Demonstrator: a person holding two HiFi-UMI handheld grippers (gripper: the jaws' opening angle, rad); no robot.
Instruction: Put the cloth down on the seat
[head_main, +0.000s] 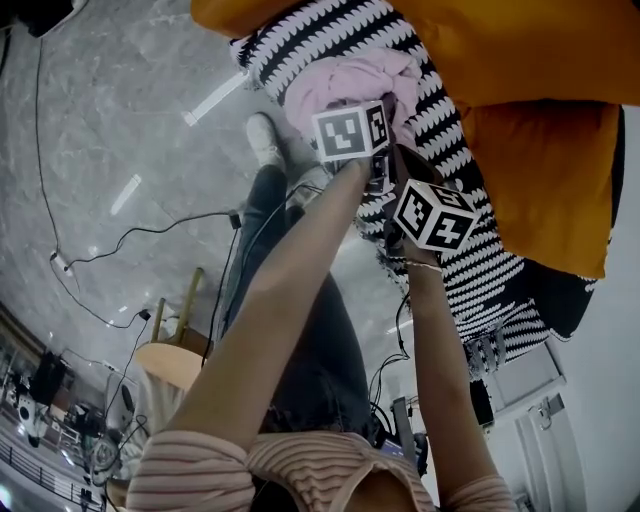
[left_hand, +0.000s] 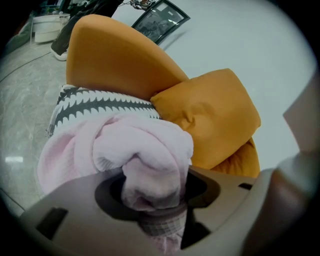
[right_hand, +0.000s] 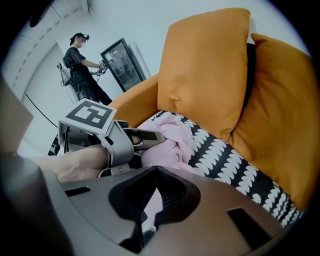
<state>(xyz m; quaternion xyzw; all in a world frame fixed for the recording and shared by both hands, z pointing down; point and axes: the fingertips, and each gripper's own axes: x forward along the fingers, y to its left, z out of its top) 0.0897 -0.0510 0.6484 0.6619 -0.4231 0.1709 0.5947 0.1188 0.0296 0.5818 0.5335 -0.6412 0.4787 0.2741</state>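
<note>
A pink cloth (head_main: 352, 78) lies bunched on the armchair's black-and-white patterned seat (head_main: 455, 135). In the left gripper view a fold of the cloth (left_hand: 145, 150) is pinched in my left gripper (left_hand: 152, 200), which is shut on it. My right gripper (right_hand: 157, 170) sits just beside it, its jaws closed to a narrow slit with pink cloth (right_hand: 172, 137) caught in it. The right gripper view also shows the left gripper's fingers (right_hand: 147, 136) buried in the cloth over the seat (right_hand: 225, 155). In the head view both marker cubes hide the jaws.
Orange cushions (right_hand: 205, 65) and the orange chair back (left_hand: 115, 60) rise right behind the seat. Cables (head_main: 130, 235) trail over the grey floor, near a wooden stool (head_main: 175, 355). My own shoe (head_main: 265, 140) stands by the chair. Another person (right_hand: 82, 70) stands far off.
</note>
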